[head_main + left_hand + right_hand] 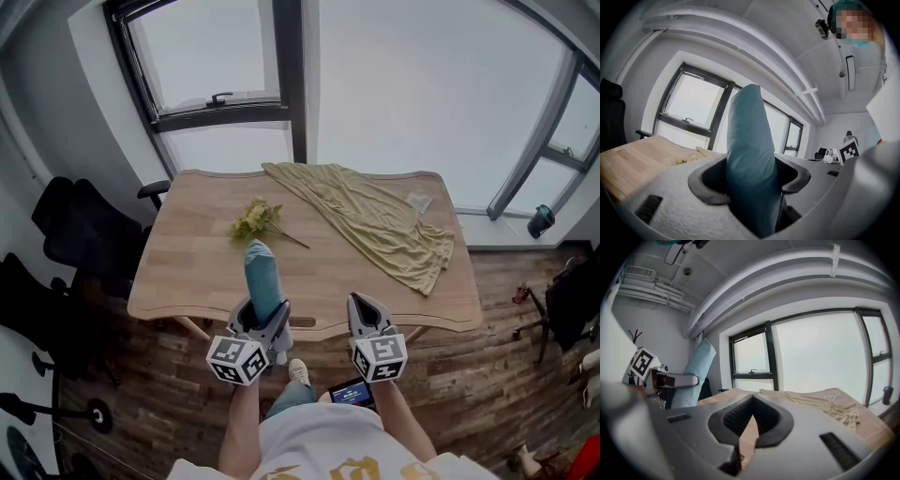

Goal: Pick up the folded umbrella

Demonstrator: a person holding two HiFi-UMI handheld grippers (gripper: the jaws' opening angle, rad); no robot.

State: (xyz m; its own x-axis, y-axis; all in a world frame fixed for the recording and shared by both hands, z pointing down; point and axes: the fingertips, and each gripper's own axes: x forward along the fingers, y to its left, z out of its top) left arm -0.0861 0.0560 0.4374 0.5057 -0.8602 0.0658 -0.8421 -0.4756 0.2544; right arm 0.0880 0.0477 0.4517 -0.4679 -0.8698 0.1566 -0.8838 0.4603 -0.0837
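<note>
The left gripper (266,317) has its fingers clenched on the folded umbrella (262,277), which rises upright between and above them. It is probably light, with a soft sleeve over a stiff core, so a mid-body hold suits. The right gripper (366,313) has its fingers closed, empty. Beyond them lies the bench (187,272).

Nothing legible; the shirt print (349,466) looks cropped.

An office-like room: black swivel chairs (75,234) beside a wooden table (187,272) before tall windows (412,84)
</note>
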